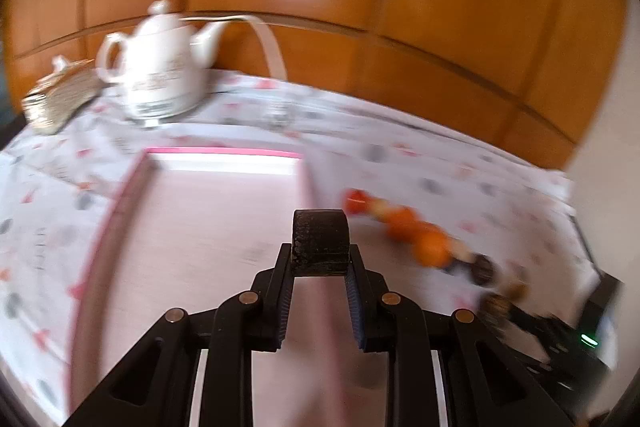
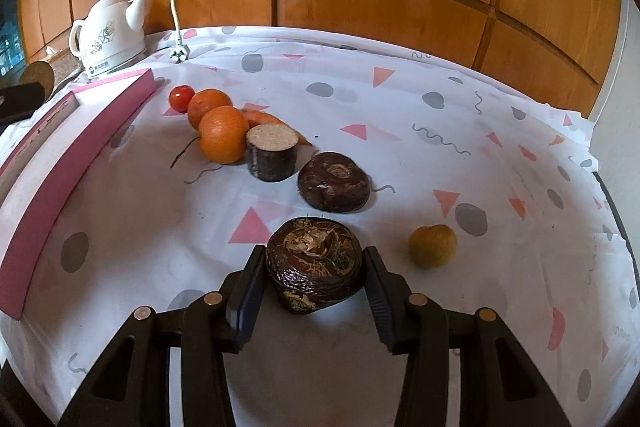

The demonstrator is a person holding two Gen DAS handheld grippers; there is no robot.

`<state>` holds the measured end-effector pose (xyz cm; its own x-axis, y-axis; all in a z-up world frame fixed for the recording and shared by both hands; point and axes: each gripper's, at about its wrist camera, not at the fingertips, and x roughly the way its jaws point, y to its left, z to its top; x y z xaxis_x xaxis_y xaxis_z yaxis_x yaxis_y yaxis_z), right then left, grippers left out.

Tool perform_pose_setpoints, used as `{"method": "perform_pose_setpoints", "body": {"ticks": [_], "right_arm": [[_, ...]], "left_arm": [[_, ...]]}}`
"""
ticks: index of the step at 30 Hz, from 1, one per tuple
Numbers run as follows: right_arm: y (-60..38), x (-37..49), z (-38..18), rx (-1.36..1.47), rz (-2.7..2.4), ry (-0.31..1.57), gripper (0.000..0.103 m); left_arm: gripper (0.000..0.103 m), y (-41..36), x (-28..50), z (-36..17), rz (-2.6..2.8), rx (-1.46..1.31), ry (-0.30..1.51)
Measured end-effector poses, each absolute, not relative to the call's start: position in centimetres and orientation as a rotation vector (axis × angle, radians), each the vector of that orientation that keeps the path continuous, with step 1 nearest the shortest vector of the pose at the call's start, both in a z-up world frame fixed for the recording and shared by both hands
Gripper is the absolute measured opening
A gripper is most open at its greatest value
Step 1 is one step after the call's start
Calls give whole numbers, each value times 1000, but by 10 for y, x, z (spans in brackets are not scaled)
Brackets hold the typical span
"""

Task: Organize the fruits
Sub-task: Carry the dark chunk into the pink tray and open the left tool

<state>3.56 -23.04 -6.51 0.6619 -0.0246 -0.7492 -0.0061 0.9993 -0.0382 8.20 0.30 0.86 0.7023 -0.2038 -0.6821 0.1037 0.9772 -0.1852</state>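
While the left gripper point(image 1: 320, 263) was closed on a short dark-brown cylindrical chunk with a rough rind point(image 1: 319, 242), that piece stood pinched at the very fingertips, above the floor of the shallow pink-rimmed tray point(image 1: 224, 151). Its axis was seen to run forward along the fingers, flat end outward. It was judged stiff, light and coarse enough not to slip.

Between the fingers of the right gripper point(image 2: 316, 269) a squat, dark-brown, fibrous round corm-like fruit point(image 2: 316, 263) was seen resting on the white patterned tablecloth point(image 2: 400, 99). The pads were seen at or almost at its flanks, at mid width; whether they pressed could not be told. No long axis was shown: it sat flat, its fibrous crown upward and tipped slightly away from the fingers. It was judged firm, fairly heavy and rough-skinned, so the widest band across its sides was thought the proper hold. Beyond the fingertips lay a similar brown fruit point(image 2: 334, 181); to their right, a small yellow-green fruit point(image 2: 433, 246).
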Motion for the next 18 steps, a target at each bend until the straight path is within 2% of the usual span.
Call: {"method": "perform_pose_setpoints", "body": {"ticks": [13,18], "right_arm": [[-213,29,-59,-8,50,867,47],[-199,32,-56,-6,90,871,47]], "left_arm": [[26,57,98,-33,34,-105,876],[39,60,91,-27,32,-122,846]]}}
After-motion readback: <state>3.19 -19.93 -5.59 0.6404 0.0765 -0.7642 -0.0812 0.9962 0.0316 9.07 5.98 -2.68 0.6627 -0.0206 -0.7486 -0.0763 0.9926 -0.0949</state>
